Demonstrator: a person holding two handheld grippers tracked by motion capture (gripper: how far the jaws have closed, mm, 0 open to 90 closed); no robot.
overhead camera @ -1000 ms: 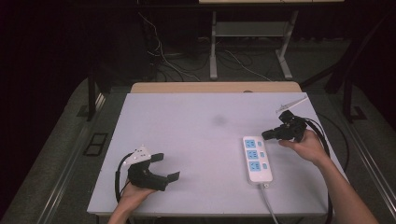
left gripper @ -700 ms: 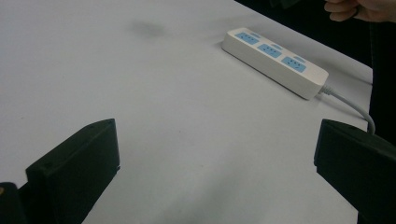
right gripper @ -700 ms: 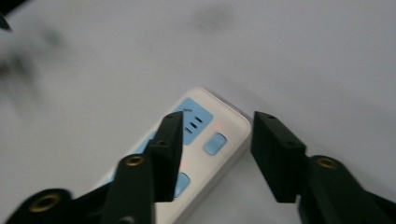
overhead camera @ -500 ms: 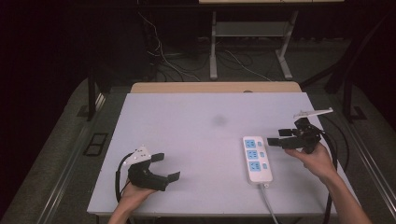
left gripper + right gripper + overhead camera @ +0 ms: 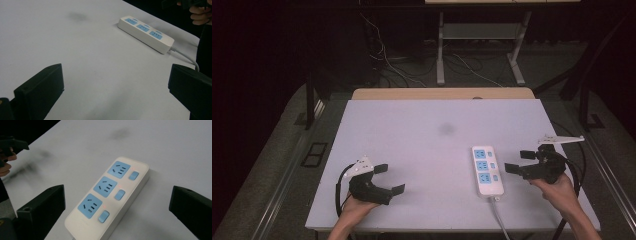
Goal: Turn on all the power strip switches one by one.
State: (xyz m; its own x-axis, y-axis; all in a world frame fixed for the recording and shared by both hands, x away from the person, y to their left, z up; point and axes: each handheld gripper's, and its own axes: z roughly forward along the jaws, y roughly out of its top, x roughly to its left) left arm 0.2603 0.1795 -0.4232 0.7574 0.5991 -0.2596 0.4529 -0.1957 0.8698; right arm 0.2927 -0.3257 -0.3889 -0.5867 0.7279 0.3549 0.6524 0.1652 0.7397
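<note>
A white power strip [image 5: 487,170] lies flat on the pale table [image 5: 422,135], toward the right side and near the front edge, its long axis running away from the person. It has three blue socket faces in a row, each with a small blue switch beside it — in the right gripper view a faint red light shows next to each switch [image 5: 119,194]. Its white cord [image 5: 502,220] leaves the near end and runs off the front of the table.

The right hand-held gripper [image 5: 524,162] hovers just to the right of the power strip, its jaws spread wide and holding nothing; they point left toward the strip without touching it. The person's right hand [image 5: 557,187] grips it from behind, and a black cable loops off toward the table's right edge.

The left hand-held gripper [image 5: 389,179] sits low at the front left of the table, well apart from the strip, jaws likewise released and empty — bare tabletop shows between them in the left gripper view. The left hand [image 5: 357,210] holds it from below. A dim grey smudge [image 5: 445,129] marks the table's middle.
</note>
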